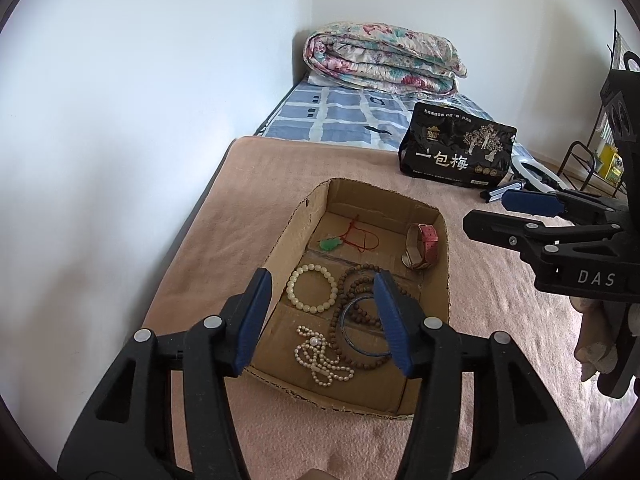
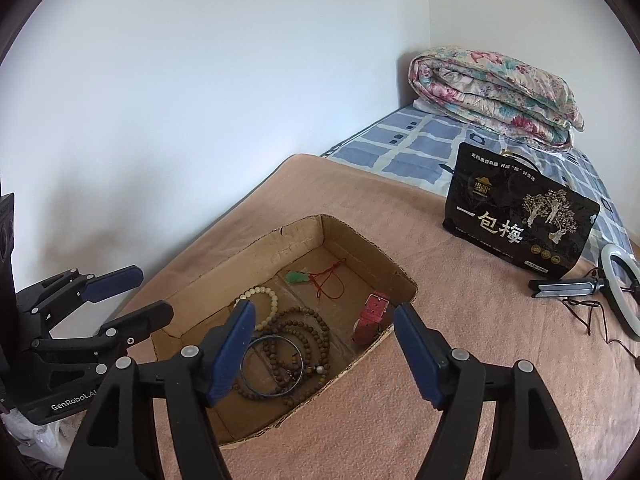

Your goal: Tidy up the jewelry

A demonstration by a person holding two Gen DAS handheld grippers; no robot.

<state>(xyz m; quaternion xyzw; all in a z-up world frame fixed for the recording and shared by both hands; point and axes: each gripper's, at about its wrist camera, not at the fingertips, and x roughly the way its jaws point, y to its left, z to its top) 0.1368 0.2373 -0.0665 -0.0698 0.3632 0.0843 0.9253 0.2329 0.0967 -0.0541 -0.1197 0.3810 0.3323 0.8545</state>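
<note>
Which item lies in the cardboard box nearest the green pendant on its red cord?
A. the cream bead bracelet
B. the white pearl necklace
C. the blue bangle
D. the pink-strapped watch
A: in the left wrist view the cream bead bracelet lies just below the green pendant in the cardboard box, closer than the watch, the bangle or the pearl necklace.

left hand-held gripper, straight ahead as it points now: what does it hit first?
Probably the brown bead strand or cream bead bracelet on the cardboard box floor; the open left hand-held gripper frames both. Depth unclear.
</note>
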